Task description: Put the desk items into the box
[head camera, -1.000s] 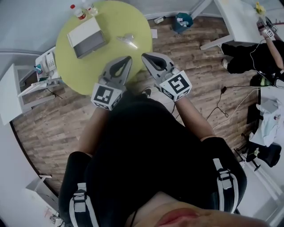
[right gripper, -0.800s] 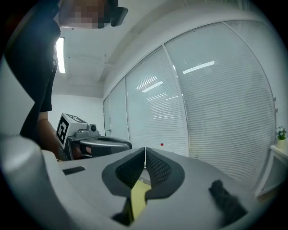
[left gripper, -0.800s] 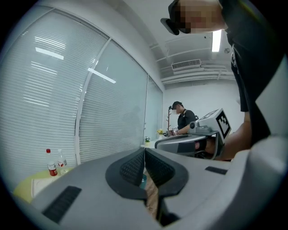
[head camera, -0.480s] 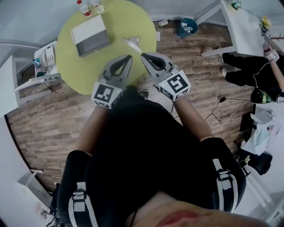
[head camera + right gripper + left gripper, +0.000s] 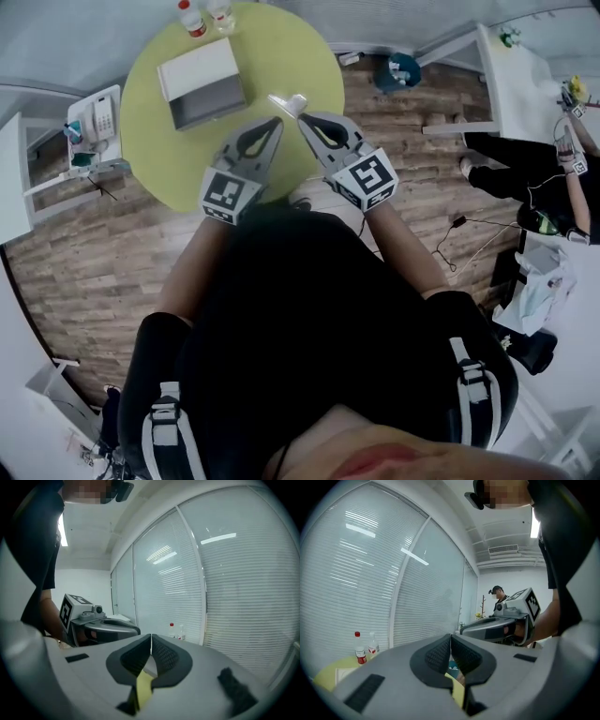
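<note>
A round yellow-green table (image 5: pixel 281 56) carries an open white box (image 5: pixel 202 82), two small bottles (image 5: pixel 192 17) and a small clear item (image 5: pixel 289 103). My left gripper (image 5: pixel 275 123) and right gripper (image 5: pixel 304 120) are held side by side over the table's near edge, just short of the clear item. In both gripper views the pads meet with nothing between them, so both are shut. The left gripper view shows the left gripper (image 5: pixel 450 637), the bottles (image 5: pixel 358 648) and the right gripper (image 5: pixel 497 625). In the right gripper view the right gripper (image 5: pixel 151 637) points toward the bottles (image 5: pixel 171 631).
A white side stand with a telephone (image 5: pixel 94 122) stands left of the table. A teal bin (image 5: pixel 401 67) and a white desk (image 5: pixel 525 66) are at the upper right. A seated person (image 5: pixel 525 164) and floor cables (image 5: pixel 469 225) are on the right. Blinds cover the glass wall (image 5: pixel 225 588).
Both grippers have moved forward together toward the table; their tips now reach over its near edge, close to the clear item. Both stayed shut.
</note>
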Demonstrator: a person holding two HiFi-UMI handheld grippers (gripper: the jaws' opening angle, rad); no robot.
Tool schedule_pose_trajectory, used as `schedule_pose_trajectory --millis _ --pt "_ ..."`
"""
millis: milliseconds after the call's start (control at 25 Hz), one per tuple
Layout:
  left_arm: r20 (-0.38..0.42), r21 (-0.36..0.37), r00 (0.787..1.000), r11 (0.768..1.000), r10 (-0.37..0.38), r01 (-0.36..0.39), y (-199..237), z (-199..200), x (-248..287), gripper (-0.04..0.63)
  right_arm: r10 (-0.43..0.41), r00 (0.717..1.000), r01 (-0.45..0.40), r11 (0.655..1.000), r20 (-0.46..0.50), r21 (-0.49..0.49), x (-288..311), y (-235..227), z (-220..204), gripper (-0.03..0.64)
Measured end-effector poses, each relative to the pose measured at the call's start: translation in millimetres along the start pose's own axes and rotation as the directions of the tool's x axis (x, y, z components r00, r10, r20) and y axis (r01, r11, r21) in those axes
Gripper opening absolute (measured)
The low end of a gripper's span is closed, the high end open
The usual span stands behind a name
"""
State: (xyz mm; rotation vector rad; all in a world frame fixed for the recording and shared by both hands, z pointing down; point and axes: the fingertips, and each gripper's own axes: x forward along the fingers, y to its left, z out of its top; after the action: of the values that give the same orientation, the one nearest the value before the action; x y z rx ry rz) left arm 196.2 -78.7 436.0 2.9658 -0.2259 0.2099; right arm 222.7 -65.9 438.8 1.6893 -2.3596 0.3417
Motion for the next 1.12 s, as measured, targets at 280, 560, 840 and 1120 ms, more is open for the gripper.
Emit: schedule_pose_trajectory --millis 280,560,840,1120 --pt "0.014 -0.018 1.0 1.0 0.001 -0.001 37.9 -4.3 12.6 0.014 -0.026 0.998 0.027 0.999 -0.053 0.021 38.4 -20.9 -13.8 0.017" --pt "0.004 -0.034 0.999 0.999 0.039 -0.038 53.6 -12.0 27.1 0.014 -0.023 0.996 0.025 0.999 -0.086 0.021 51.3 -52.8 -26.5 0.017" --pt "-0.005 -0.041 0.989 0.988 0.147 -0.147 61.9 -13.0 46.4 0.014 0.062 0.991 -0.061 0.998 -0.121 0.01 55.5 -88.3 -42.1 0.018" --pt "-0.015 -0.051 0.967 0.965 0.255 -0.256 60.2 -16.8 74.0 0.014 0.17 0.968 -0.178 0.984 -0.182 -0.029 64.6 -120.5 -69.7 0.018"
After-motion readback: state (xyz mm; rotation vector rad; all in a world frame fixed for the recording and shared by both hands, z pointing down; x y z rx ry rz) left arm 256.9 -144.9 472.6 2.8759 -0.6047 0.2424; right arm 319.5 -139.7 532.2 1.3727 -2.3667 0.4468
